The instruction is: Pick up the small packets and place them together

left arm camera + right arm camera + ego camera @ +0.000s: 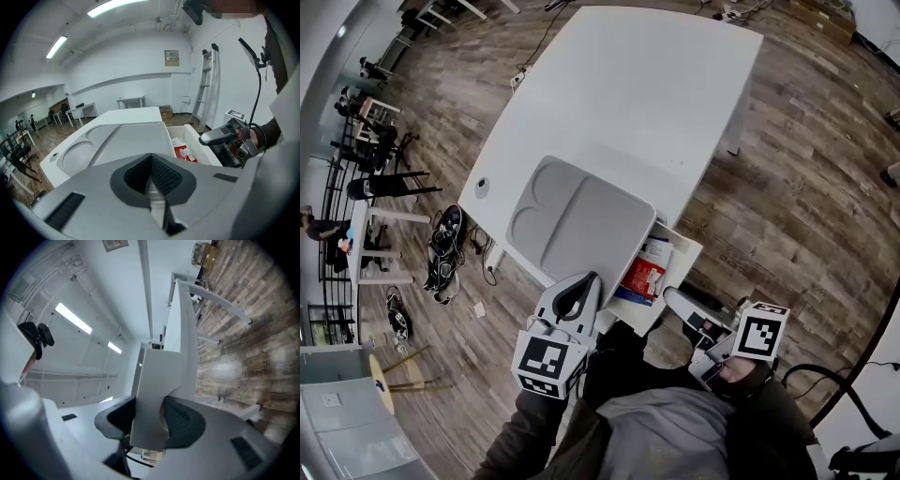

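Red-and-white packets (pixel 643 274) lie in the open drawer (pixel 684 249) at the table's (pixel 637 103) near edge, beside the grey tray (pixel 572 216). The right tongs (pixel 672 298) clamp the drawer's white wall; the left tongs (pixel 584 284) hover clenched and empty. Best to draw the drawer straight and level so it doesn't jam, then let go before reaching in.

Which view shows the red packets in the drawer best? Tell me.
The head view: it looks straight down into the open drawer onto the red packets. The left gripper view shows them smaller, at a slant, past the drawer's wall. The right gripper view shows no packets.
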The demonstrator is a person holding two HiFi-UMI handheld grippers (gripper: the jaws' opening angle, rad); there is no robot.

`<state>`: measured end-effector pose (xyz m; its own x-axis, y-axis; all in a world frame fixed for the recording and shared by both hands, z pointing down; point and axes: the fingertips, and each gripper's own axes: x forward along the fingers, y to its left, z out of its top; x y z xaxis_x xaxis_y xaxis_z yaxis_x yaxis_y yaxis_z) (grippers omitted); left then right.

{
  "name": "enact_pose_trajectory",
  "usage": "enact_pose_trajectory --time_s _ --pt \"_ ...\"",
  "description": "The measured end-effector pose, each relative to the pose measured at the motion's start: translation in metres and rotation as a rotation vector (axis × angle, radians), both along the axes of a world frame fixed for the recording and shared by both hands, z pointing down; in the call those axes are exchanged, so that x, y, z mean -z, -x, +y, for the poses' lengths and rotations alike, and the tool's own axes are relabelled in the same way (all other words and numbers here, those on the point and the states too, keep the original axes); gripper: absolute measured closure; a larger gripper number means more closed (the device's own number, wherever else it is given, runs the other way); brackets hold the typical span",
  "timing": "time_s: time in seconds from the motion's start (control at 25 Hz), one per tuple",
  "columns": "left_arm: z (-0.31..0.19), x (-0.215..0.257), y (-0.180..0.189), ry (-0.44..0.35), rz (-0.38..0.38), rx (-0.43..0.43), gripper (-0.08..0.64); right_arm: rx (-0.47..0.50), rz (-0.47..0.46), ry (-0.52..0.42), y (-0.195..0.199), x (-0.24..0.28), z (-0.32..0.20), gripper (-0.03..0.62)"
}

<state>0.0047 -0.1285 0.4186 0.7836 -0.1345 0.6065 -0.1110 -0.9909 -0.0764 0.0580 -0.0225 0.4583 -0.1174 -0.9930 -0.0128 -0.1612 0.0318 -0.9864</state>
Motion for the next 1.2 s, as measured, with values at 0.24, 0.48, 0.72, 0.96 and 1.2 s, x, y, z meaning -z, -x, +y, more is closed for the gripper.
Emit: enact_pose_trajectory --time_s 0.24,0.48,0.72,0.96,1.2 --pt "0.009 -0.001 0.002 -0.018 0.006 0.012 0.573 -0.005 -0.005 -0.011 0.001 -0.001 0.026 0.397" --pt "-0.001 0.001 0.001 -0.024 0.003 0.033 0.574 -0.01 -0.007 -0.015 -0.001 0.001 0.033 0.399" --pt "-0.011 0.005 -0.001 -0.024 -0.001 0.04 0.573 -0.009 -0.015 -0.011 -0.001 0.005 0.039 0.4" --pt "-0.023 0.007 0.001 -0.029 -0.01 0.058 0.574 -0.016 -0.018 -0.016 -0.001 0.008 0.045 0.4" --pt "-0.02 0.009 0.001 -0.034 -0.004 0.062 0.574 -0.023 -0.024 -0.015 0.0 0.008 0.065 0.402"
